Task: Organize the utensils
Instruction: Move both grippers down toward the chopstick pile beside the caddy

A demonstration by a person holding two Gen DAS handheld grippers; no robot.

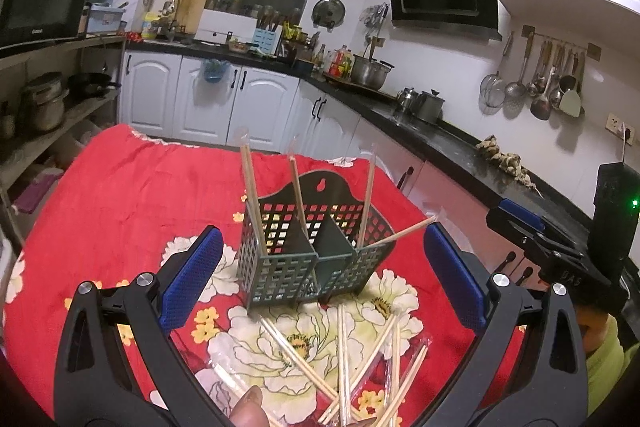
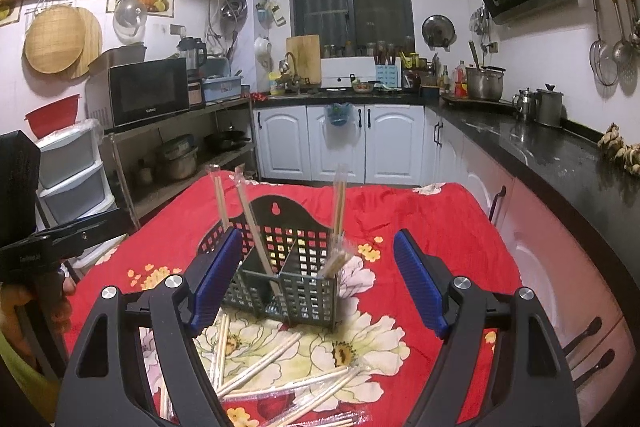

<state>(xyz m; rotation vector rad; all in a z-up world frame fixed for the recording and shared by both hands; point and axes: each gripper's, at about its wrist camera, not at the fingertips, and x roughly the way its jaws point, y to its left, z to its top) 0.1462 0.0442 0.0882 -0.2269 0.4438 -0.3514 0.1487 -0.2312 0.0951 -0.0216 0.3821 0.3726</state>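
Note:
A dark green slotted utensil holder with two compartments stands on the red floral tablecloth; it also shows in the right wrist view. Several wrapped chopstick pairs stand in it, and one leans out to the right. Loose wrapped chopsticks lie in front of the holder, and show in the right wrist view too. My left gripper is open and empty, just before the holder. My right gripper is open and empty, with the holder between its fingers' line of sight.
The right gripper's body shows at the right of the left view; the left gripper's body shows at the left of the right view. A black counter runs along the right. A shelf with a microwave stands left.

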